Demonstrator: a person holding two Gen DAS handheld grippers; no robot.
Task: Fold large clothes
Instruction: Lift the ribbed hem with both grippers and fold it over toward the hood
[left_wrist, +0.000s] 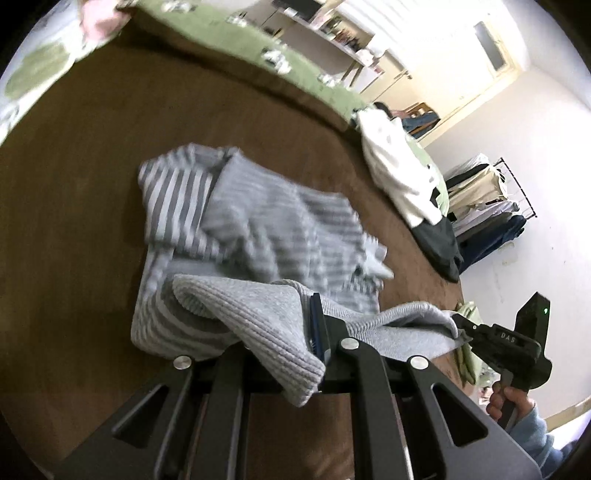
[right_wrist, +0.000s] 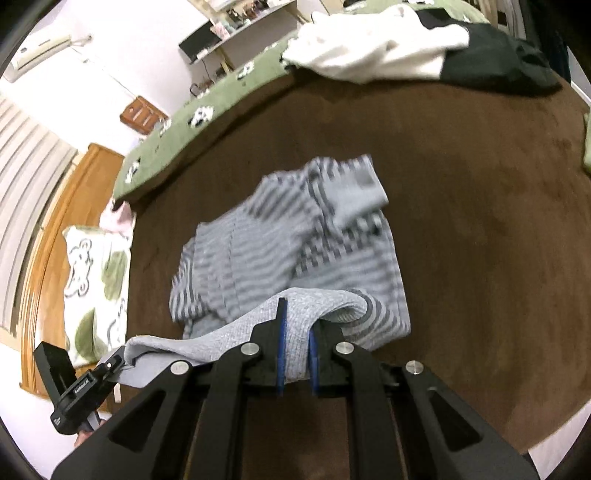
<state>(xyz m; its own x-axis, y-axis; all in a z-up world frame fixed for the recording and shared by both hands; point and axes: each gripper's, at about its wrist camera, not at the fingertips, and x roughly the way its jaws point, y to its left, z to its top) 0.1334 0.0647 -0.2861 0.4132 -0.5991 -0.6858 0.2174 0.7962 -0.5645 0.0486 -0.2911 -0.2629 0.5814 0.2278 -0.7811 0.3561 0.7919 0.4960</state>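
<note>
So both sets of jaws are clamped on the plain grey hem, left gripper and right gripper lifting it off the striped sweater on the brown bed cover, mid-fold I'd say; next it probably wants carrying evenly forward toward the collar.

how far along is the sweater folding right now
Partly done. The striped sweater lies on the brown blanket with its sleeves already folded in across the body. In hand: the left gripper and right gripper each have jaws closed on the ribbed hem, lifted off the blanket. Left: carry the hem up over the body, then flatten. The white garment and dark garment lie crumpled at the edge.
</note>
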